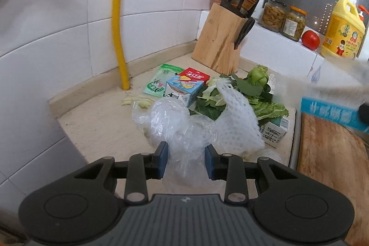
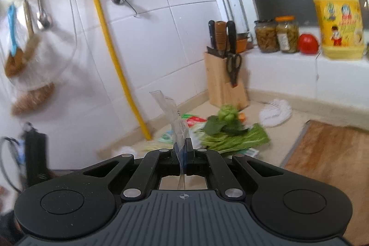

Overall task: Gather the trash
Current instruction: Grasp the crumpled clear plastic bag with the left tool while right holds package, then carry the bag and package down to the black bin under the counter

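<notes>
My left gripper (image 1: pixel 185 160) is shut on a crumpled clear plastic bag (image 1: pixel 168 121), held between its blue pads just above the counter. Behind the bag lies a trash pile: a white foam net (image 1: pixel 237 121), a blue-and-white drink carton (image 1: pixel 184 89), a red carton (image 1: pixel 194 75), a green packet (image 1: pixel 156 84), leafy vegetable scraps (image 1: pixel 265 103) and another carton (image 1: pixel 275 133). My right gripper (image 2: pixel 183 149) is shut on a thin clear wrapper (image 2: pixel 170 112) with blue print that sticks up from its jaws. The same wrapper (image 1: pixel 334 112) shows blurred at the right of the left wrist view.
A wooden knife block (image 1: pixel 221 38) stands in the corner by a yellow pipe (image 1: pixel 118 27). Jars (image 1: pixel 274 15), a tomato (image 1: pixel 310 39) and a yellow detergent jug (image 1: pixel 341 29) sit on the window ledge. A wooden cutting board (image 1: pixel 332 153) lies to the right. Brushes (image 2: pixel 16 54) hang on the wall.
</notes>
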A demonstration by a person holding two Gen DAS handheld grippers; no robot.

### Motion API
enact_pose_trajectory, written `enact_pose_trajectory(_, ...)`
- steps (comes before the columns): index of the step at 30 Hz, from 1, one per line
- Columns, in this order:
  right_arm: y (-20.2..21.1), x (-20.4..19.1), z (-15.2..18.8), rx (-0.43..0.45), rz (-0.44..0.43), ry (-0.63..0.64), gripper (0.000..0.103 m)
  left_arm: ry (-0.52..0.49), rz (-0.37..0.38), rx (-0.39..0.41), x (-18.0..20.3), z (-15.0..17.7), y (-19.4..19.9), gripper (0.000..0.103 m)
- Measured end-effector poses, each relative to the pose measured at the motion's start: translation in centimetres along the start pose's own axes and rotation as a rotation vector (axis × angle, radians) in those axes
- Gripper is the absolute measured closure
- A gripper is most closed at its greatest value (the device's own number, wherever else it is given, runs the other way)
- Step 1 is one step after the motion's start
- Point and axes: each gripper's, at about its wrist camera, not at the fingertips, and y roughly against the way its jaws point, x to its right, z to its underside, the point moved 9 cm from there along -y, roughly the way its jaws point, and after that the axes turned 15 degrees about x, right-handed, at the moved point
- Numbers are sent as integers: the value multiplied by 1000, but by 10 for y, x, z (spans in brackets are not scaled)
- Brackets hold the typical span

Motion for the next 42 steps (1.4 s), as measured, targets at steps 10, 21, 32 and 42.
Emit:
enact_pose_trajectory(10,-6,-30,26,-91,-57,-5,100,20,6,-3,-13,17,19,74)
enact_pose_trajectory(21,-31,-106,71,-235,-264,16,101,77,-161,-16,-78,39,50,74)
enact_pose_trajectory(32,-61,-198,129,-399,-488,57,101,161,-390,-68,-167,74,89,74)
enact_pose_trajectory(42,-89,-237,197,-553,-493,84,101,187,-449,-201,-211,123,87,74)
